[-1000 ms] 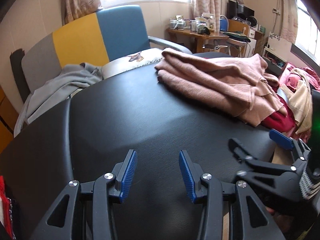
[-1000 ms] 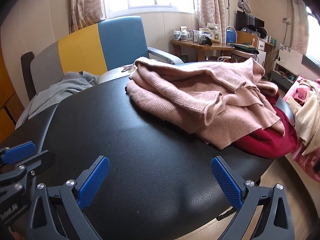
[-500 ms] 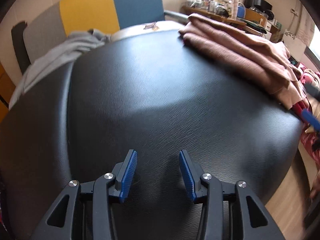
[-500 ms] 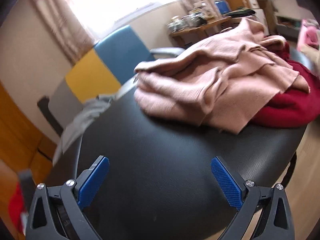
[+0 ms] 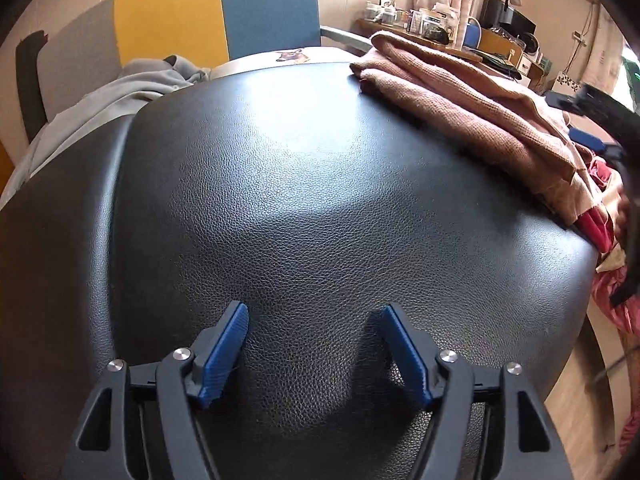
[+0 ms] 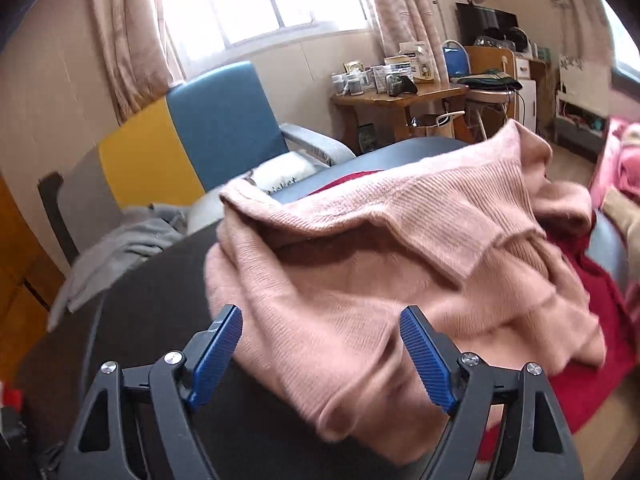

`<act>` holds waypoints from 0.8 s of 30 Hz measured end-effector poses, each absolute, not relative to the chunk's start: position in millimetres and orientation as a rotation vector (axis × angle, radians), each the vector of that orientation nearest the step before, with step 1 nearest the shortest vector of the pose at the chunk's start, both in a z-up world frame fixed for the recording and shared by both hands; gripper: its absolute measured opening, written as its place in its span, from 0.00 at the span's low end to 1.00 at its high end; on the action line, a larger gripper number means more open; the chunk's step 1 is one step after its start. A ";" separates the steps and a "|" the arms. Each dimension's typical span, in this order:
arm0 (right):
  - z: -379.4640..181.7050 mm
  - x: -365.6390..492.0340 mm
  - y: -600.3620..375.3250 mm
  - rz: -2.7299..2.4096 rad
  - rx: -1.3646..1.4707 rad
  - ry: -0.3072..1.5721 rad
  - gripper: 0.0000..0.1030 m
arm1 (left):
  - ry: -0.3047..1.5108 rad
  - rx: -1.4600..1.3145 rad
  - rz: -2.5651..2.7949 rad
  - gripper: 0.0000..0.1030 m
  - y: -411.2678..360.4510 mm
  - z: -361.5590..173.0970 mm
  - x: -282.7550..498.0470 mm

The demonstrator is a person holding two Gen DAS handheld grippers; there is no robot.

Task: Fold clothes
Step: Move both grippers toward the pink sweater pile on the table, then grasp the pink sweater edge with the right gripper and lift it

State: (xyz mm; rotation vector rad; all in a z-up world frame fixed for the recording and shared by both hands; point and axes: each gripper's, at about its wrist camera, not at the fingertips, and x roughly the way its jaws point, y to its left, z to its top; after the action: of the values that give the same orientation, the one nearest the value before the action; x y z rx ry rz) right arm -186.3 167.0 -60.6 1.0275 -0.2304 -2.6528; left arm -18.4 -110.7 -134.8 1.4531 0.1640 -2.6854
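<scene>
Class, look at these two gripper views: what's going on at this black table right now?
A person is folding clothes with two handheld grippers. The right gripper is at the pink sweater, which lies on a red garment; its jaws are closing with knit between them, not yet pinched. The left gripper hangs over bare black table, jaws opening, holding nothing. A grey garment lies at the far edge.

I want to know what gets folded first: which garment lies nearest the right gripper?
The pink knitted sweater: its near edge lies between the right gripper's closing jaws, atop the red garment; the grey garment lies off left.
</scene>
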 end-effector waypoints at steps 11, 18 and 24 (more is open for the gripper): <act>-89.5 -201.7 236.4 -2.379 1.041 -0.991 0.81 | 0.141 1.444 -2.732 0.87 -105.1 -139.3 -22.7; -84.5 -236.4 214.6 -2.245 0.976 -1.193 0.81 | 0.129 1.436 -2.727 0.88 -103.0 -140.7 -21.7; -112.2 -275.9 186.4 -2.309 1.044 -1.253 0.81 | 0.132 1.447 -2.725 0.88 -104.4 -140.6 -21.9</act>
State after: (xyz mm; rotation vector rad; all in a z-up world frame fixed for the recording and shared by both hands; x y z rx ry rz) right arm -275.9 186.4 -112.2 1.0442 -1.2526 -2.3092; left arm -21.9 -104.4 -140.6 1.4471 0.1317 -2.7254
